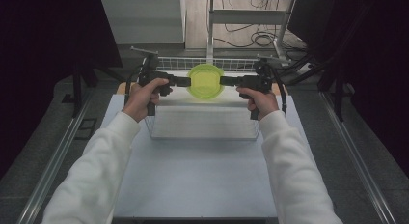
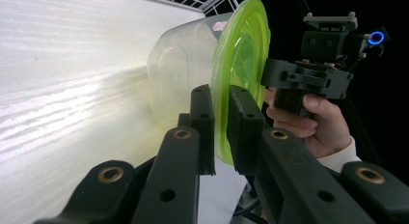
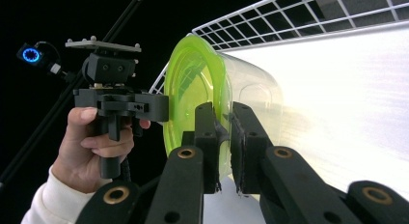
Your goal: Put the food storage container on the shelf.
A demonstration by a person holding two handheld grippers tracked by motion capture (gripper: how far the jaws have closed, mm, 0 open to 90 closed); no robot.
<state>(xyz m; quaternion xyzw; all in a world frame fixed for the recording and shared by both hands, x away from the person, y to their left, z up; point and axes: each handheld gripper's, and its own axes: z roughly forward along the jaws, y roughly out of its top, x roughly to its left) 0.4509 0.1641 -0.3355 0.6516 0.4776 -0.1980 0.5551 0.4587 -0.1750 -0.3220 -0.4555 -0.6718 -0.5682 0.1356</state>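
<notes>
— Looking down from the high view, where is the container?

— The clear container (image 1: pixel 206 87) with its green lid (image 1: pixel 205 79) hangs above the far part of the table (image 1: pixel 193 175), between the two grippers, over a clear rectangular bin (image 1: pixel 202 122). A white wire rack (image 1: pixel 193 63) stands just behind it.

— How does the left gripper (image 1: pixel 182 81) stand?

— Its jaws are closed on the lid's rim at the container's left side. In the left gripper view the two black jaws (image 2: pixel 221 132) pinch the green rim (image 2: pixel 219 113) between them, with the clear tub (image 2: pixel 183 74) lying on its side toward the white surface.

— And the right gripper (image 1: pixel 228 81)?

— The same on the opposite side. In the right gripper view its jaws (image 3: pixel 224 147) are clamped on the lid's edge (image 3: pixel 223 113), pads pressed against it from both sides.

— Who holds them?

— A person in white sleeves; the left hand (image 1: pixel 142 96) and the right hand (image 1: pixel 260 99) each grip a handle. Each gripper view also shows the opposite hand beyond the lid, the right hand (image 2: pixel 313 122) in one and the left hand (image 3: pixel 91 147) in the other.

— Any brand, label or writing?

— None that I can read on the lid, tub or grippers. A small blue ring light (image 2: pixel 376 38) glows on the right gripper, and another (image 3: pixel 31 55) on the left.
</notes>
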